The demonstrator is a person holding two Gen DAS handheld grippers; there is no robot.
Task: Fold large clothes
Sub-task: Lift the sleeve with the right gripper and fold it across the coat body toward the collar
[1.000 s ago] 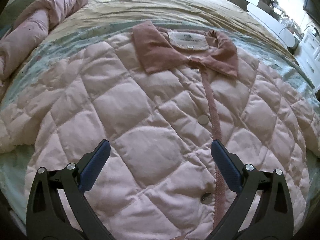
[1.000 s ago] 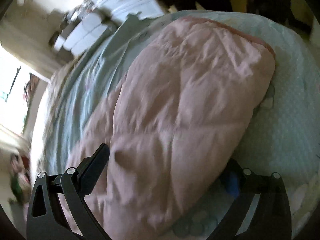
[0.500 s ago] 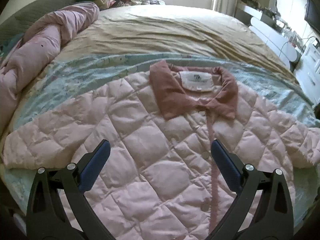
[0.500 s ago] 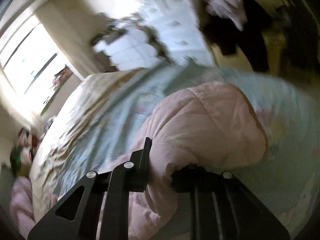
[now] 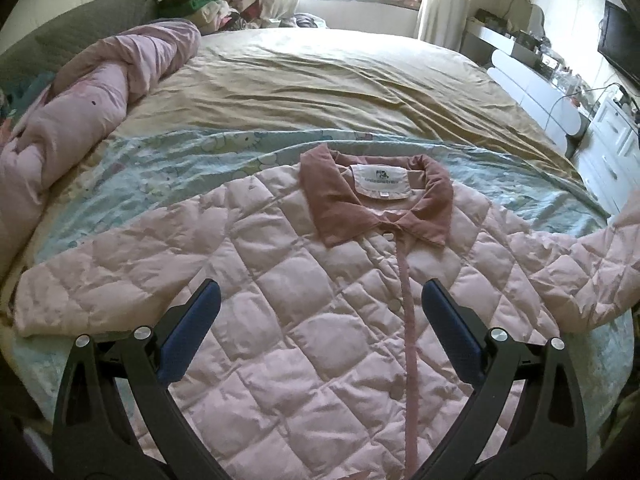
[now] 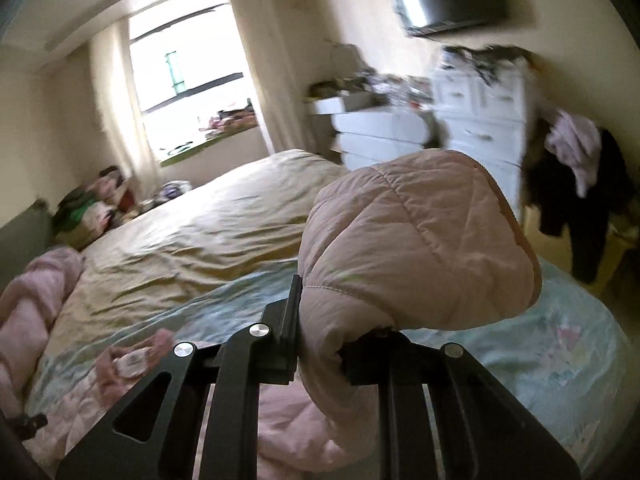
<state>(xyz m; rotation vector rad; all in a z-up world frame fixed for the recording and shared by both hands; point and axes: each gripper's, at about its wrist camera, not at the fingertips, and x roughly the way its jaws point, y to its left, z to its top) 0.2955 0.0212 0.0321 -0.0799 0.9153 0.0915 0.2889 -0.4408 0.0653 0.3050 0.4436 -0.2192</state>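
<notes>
Sleeve point(image 6: 416, 240) folding is the step we judge to be in hand: our right tool point(image 6: 320, 344) has just clamped down and now pinches the quilted pink cuff end, which bulges above its jaws, lifted clear of the bed point(image 6: 192, 216). Our left tool point(image 5: 320, 320) hangs with its jaws wide apart and nothing between them, above the chest of the pink quilted jacket point(image 5: 280, 288), which lies front-up and buttoned on the bed, collar point(image 5: 332, 200) toward twelve o'clock, one sleeve flat out at nine o'clock and the other rising off the bed at three o'clock. To do this well, we should carry the raised sleeve across toward nine o'clock, keeping it taut so the puffy quilting creases along the shoulder line, then lay it flat on the chest; the free tool could press the body down near the placket to stop it sliding. A white neck label point(image 5: 382, 182) shows a small dark emblem and a line of print, too small to read.
</notes>
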